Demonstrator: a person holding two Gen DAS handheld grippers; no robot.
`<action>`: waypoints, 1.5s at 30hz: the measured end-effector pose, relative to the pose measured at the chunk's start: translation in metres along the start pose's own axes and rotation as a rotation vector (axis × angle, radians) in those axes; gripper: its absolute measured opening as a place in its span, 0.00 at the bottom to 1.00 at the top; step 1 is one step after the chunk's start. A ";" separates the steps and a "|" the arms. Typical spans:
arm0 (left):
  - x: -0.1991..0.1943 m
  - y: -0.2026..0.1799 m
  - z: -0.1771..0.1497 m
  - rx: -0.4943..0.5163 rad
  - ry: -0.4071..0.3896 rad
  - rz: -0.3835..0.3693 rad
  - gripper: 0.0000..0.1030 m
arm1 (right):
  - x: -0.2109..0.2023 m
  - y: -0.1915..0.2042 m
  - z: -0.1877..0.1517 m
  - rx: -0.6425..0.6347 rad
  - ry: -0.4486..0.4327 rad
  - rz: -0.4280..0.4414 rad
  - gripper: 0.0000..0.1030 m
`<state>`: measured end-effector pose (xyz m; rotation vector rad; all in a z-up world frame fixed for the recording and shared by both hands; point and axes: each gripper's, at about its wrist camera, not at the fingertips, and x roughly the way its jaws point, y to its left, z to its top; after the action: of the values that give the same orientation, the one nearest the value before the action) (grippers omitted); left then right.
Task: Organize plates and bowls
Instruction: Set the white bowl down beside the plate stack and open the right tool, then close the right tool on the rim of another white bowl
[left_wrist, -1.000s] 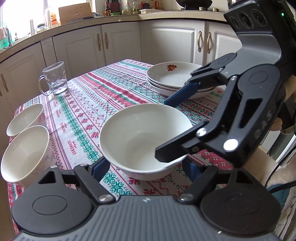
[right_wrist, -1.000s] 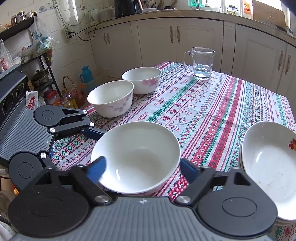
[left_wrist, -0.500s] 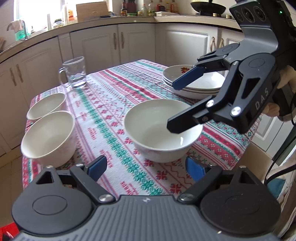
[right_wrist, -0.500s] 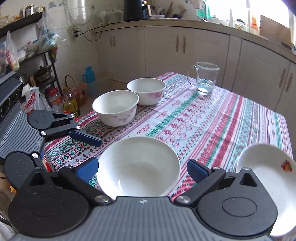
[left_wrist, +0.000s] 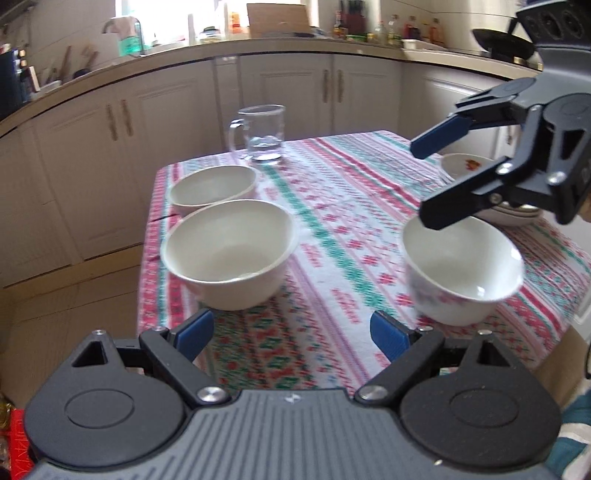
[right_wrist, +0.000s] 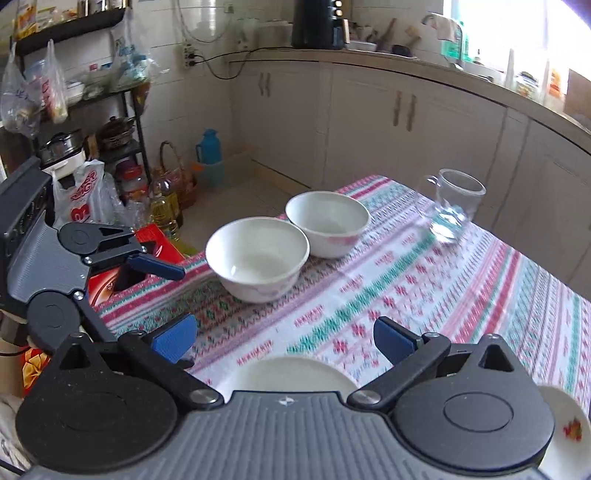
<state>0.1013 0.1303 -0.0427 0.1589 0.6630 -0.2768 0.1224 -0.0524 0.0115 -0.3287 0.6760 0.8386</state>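
Three white bowls stand on the patterned tablecloth. In the left wrist view the near bowl (left_wrist: 461, 269) is at right, and two more bowls (left_wrist: 229, 251) (left_wrist: 212, 186) stand at the left table edge. A stack of plates (left_wrist: 465, 164) sits behind the right gripper (left_wrist: 424, 184), which hovers open over the near bowl's rim. My left gripper (left_wrist: 291, 332) is open and empty, off the table's near edge. In the right wrist view the right gripper (right_wrist: 284, 336) is open above the near bowl (right_wrist: 295, 373); the left gripper (right_wrist: 173, 291) is at left.
A glass mug (left_wrist: 260, 134) with a little water stands at the far table edge, also in the right wrist view (right_wrist: 452, 206). Kitchen cabinets (left_wrist: 295, 88) surround the table. A rack, bags and bottles (right_wrist: 162, 206) stand on the floor by the table's left side.
Both grippers have pulled back and up from the near bowl. The left gripper has swung left, so the two left bowls are now ahead of it. The bowl stays on the table.
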 end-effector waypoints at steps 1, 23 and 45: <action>0.001 0.003 0.000 -0.002 -0.005 0.014 0.89 | 0.004 0.001 0.005 -0.011 0.004 0.003 1.00; 0.042 0.034 0.008 -0.007 -0.049 0.053 0.89 | 0.100 -0.005 0.064 -0.042 0.135 0.111 1.00; 0.050 0.050 0.012 -0.043 -0.053 -0.037 0.89 | 0.147 -0.008 0.072 0.000 0.211 0.180 0.87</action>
<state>0.1610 0.1648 -0.0622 0.0984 0.6188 -0.3009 0.2284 0.0637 -0.0326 -0.3631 0.9124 0.9838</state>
